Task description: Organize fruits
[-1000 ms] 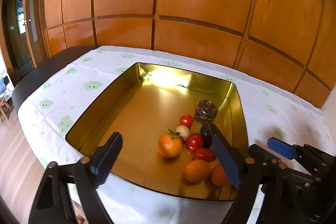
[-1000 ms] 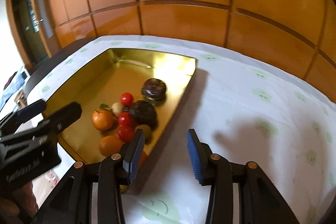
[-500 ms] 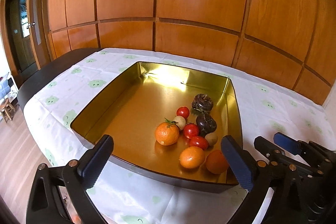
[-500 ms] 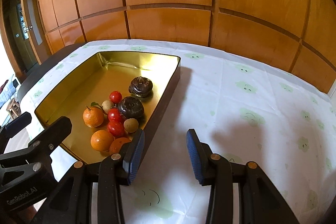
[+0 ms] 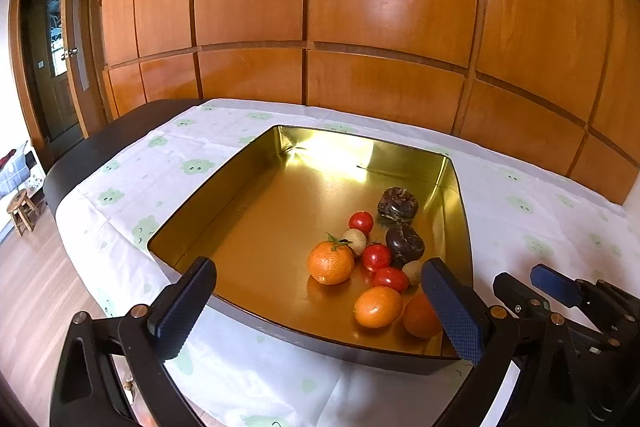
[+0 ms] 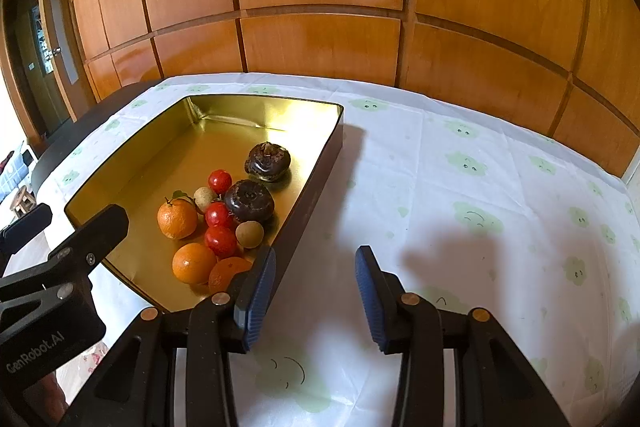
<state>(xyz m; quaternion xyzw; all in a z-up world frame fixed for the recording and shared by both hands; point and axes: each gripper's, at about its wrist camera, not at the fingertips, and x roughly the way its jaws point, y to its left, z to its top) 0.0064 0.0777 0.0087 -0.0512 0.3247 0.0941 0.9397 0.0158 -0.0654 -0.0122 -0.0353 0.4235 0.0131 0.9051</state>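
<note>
A gold tray [image 5: 224, 211] holds a cluster of fruit at its right end: three oranges [image 5: 331, 263], three red tomatoes [image 5: 376, 256], two dark mangosteens [image 5: 405, 243] and two pale longans [image 5: 355, 239]. My left gripper [image 5: 320, 307] stands wide open over the tray's near rim, empty, with the fruit just beyond its fingers. My right gripper [image 6: 314, 287] is open with a narrower gap and nothing in it. It hovers over the tablecloth beside the tray's [image 6: 320, 171] right wall, and the nearest orange [image 6: 228, 273] sits by its left finger.
A white tablecloth [image 6: 460, 187] with green smiling prints covers the dark table. A wooden panel wall [image 5: 360, 27] stands behind the table. The table's left edge drops to a wood floor with a small stool [image 5: 22, 211]. The tray's left half is bare.
The left jaws have spread wider and drawn back from over the fruit to the tray's near rim. The right gripper has backed off slightly with its gap unchanged. The fruit has not moved.
</note>
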